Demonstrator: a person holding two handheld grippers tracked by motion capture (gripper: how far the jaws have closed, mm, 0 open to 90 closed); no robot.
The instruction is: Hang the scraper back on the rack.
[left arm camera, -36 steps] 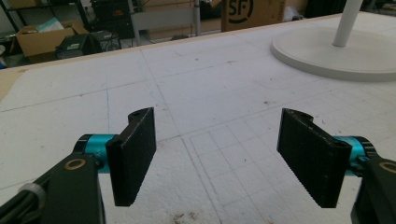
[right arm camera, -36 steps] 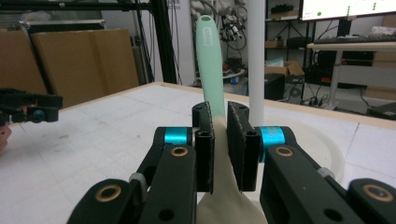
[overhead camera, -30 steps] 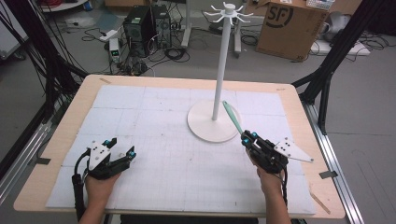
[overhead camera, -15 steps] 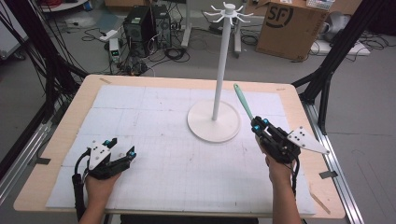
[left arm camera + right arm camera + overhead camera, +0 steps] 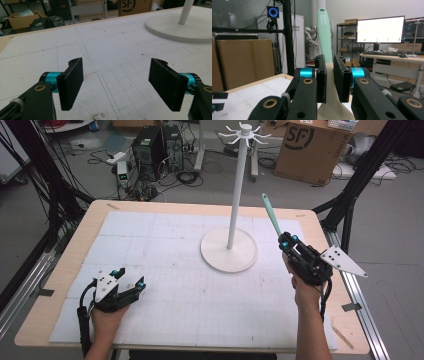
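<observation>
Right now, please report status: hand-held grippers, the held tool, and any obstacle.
Right hand-held gripper shut on mint-green utensil, handle up. Left hand-held gripper open, empty, low over the mat. White hook stand just left of the utensil, apart from it.

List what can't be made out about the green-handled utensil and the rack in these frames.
- Green-handled utensil: its working end is hidden by the right gripper in the high view and cut off by the bottom edge in the right gripper view, so its type is unclear.
- White hook rack: hooks too small in the high view to count reliably; the left gripper view cuts the pole off at the top edge.
- Left gripper: open, nothing between its jaws.
</observation>
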